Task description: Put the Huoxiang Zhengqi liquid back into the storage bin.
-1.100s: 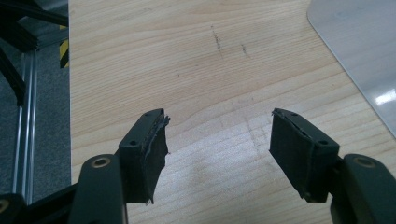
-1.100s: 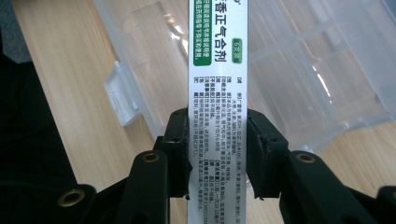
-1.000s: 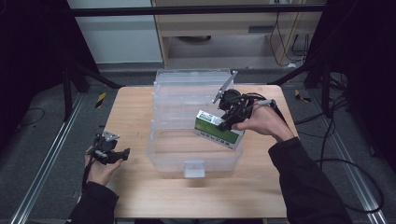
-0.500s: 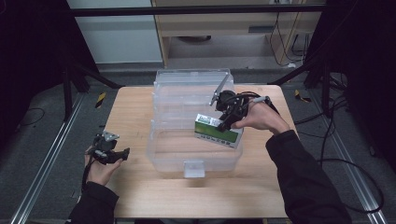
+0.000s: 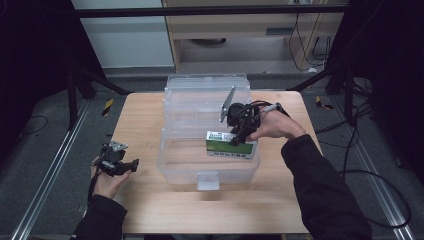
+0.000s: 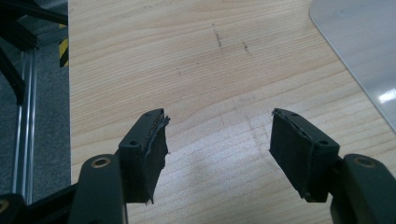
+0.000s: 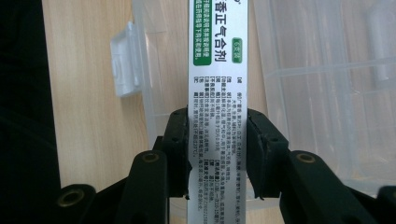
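Wooden table [image 5: 145,120] carries everything. Nearest, at its left edge, the left gripper [image 5: 120,162] rests low in the person's hand, jaws spread wide over bare wood. Farther in, the right gripper [image 5: 239,131] clamps a green-and-white box [image 5: 231,145] by its narrow sides, holding it over the right front part of a clear plastic bin [image 5: 200,162].

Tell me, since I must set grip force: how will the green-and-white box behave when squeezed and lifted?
The green-and-white box looks like thin printed carton, so probably light and crushable. Its flat faces sit square between the right hand-held gripper pads, so slipping seems unlikely. Held over the clear bin, it shouldn't roll.
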Action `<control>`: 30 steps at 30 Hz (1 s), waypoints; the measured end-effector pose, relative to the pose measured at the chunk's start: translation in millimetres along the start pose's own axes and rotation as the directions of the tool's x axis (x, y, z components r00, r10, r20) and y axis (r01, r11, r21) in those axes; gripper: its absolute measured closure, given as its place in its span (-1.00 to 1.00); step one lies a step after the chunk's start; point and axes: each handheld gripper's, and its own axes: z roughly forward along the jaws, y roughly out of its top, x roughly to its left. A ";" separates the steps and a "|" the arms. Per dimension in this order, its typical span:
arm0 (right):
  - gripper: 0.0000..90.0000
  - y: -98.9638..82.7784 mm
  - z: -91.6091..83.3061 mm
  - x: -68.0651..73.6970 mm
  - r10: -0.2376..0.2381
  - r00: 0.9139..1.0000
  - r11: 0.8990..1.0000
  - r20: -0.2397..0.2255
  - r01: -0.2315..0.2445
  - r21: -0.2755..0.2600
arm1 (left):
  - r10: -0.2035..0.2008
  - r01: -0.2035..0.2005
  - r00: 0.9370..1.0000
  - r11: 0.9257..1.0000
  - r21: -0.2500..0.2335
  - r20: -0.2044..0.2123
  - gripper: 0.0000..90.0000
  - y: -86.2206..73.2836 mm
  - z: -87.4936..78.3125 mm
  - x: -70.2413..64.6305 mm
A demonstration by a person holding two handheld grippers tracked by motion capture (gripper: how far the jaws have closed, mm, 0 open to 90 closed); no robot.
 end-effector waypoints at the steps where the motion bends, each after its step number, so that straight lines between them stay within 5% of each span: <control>1: 0.42 0.0 0.6 -0.4 -0.001 1.000 1.000 0.002 0.001 0.004 | 0.000 0.000 1.000 1.000 0.000 0.000 -0.21 0.0 0.0 0.0; 11: 0.42 -2.0 7.7 -0.2 -0.051 0.999 0.999 -0.013 0.051 0.012 | 0.000 0.000 1.000 1.000 -0.002 0.000 -0.21 0.2 -0.4 0.2; 30: 0.42 -14.0 22.8 0.2 -0.066 0.997 0.997 -0.032 0.067 0.041 | 0.004 -0.004 1.000 1.000 0.004 0.001 -0.21 -0.1 0.8 -0.7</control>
